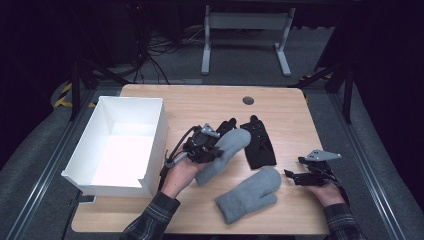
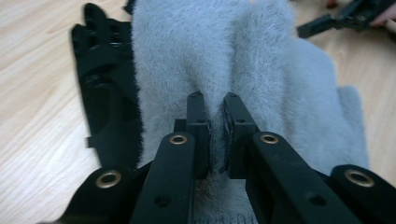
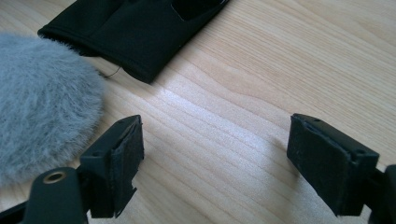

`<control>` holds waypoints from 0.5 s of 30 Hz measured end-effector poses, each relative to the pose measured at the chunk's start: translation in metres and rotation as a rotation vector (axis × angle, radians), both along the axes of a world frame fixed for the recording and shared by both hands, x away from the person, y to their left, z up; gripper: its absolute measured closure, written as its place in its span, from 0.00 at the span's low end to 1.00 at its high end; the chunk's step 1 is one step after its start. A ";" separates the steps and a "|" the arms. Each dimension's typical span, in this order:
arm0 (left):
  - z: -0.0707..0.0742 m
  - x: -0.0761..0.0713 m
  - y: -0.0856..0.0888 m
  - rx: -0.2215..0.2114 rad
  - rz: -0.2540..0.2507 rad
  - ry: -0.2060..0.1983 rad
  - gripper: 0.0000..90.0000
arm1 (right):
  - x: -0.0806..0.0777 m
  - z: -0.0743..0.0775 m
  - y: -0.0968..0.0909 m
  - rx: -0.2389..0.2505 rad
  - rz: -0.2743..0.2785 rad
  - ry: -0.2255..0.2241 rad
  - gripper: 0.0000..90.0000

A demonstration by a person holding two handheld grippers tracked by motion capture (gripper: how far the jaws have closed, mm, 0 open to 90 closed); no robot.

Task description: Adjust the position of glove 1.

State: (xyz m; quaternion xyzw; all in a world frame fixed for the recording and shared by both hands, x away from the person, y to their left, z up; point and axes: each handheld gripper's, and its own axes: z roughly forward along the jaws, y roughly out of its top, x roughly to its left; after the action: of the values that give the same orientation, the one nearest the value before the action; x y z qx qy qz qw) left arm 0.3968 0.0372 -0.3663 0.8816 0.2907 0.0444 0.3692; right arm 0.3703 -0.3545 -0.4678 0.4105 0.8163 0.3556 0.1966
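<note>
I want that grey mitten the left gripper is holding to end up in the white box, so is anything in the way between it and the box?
Nothing visible is. The left gripper is shut on the mitten, and only bare table lies between it and the open-topped box, whose near wall it would need to clear.

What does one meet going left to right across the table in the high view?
White open box → left gripper, shut on a grey fuzzy mitten → black glove → second grey mitten lying flat → right gripper, fingers open and holding nothing.
</note>
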 end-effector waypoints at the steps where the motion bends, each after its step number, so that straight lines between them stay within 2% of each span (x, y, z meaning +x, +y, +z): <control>1: 0.000 -0.003 -0.004 0.002 -0.012 0.000 0.93 | 0.000 0.000 0.000 0.000 0.000 0.000 0.21; 7: 0.001 -0.020 -0.026 0.022 -0.091 -0.003 0.93 | 0.000 0.000 0.000 0.000 0.000 0.000 0.21; 15: -0.001 -0.038 -0.046 0.042 -0.160 0.006 0.93 | 0.000 0.000 0.000 0.000 0.000 0.000 0.21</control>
State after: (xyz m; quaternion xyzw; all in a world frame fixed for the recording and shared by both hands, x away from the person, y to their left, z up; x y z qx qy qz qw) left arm 0.3593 -0.0087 -0.3670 0.9096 0.2196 0.0185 0.3521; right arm 0.3703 -0.3545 -0.4678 0.4105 0.8164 0.3555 0.1965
